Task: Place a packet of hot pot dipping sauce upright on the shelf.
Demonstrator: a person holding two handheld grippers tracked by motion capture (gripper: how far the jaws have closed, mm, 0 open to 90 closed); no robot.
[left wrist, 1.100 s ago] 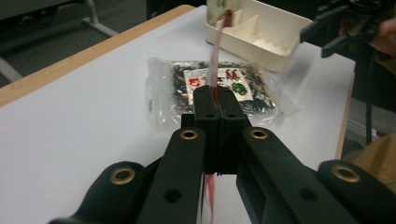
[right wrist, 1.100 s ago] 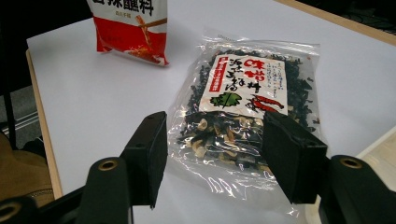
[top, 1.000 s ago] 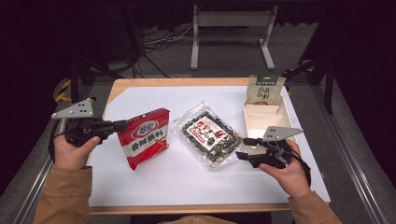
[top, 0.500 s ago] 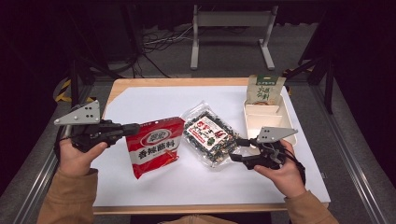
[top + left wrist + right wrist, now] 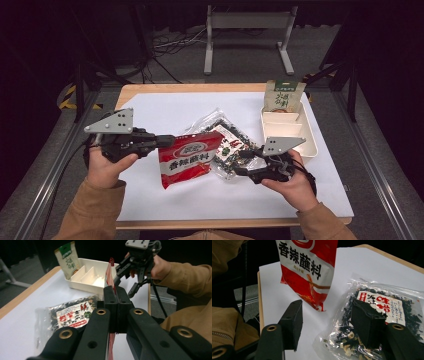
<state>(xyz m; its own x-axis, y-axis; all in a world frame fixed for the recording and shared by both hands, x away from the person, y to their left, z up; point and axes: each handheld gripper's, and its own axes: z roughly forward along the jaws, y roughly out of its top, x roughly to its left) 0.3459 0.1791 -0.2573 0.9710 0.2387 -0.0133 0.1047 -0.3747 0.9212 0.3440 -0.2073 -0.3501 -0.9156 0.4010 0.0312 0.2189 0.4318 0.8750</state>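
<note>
A red sauce packet [image 5: 192, 159] hangs by its edge from my left gripper [image 5: 170, 140], which is shut on it and holds it off the table. In the left gripper view the jaws [image 5: 116, 297] pinch the packet's thin edge [image 5: 110, 267]. A clear packet of dark dried bits [image 5: 225, 131] lies at mid-table, partly under the red packet. My right gripper [image 5: 240, 162] stands open at its near edge. Its jaws have just been closing a little. In the right gripper view [image 5: 327, 312] one jaw is over the clear packet [image 5: 387, 305] and the red packet [image 5: 309, 267] hangs ahead.
A white divided tray [image 5: 306, 149] sits at the right of the white mat, with a green pouch [image 5: 284, 97] leaning upright at its far end. The table's wooden edge [image 5: 200, 88] borders the mat. Black frame rails run along both sides.
The left gripper has carried the red packet to the right and slightly up, so it now overlaps the clear packet. The right gripper has moved left towards the clear packet.
</note>
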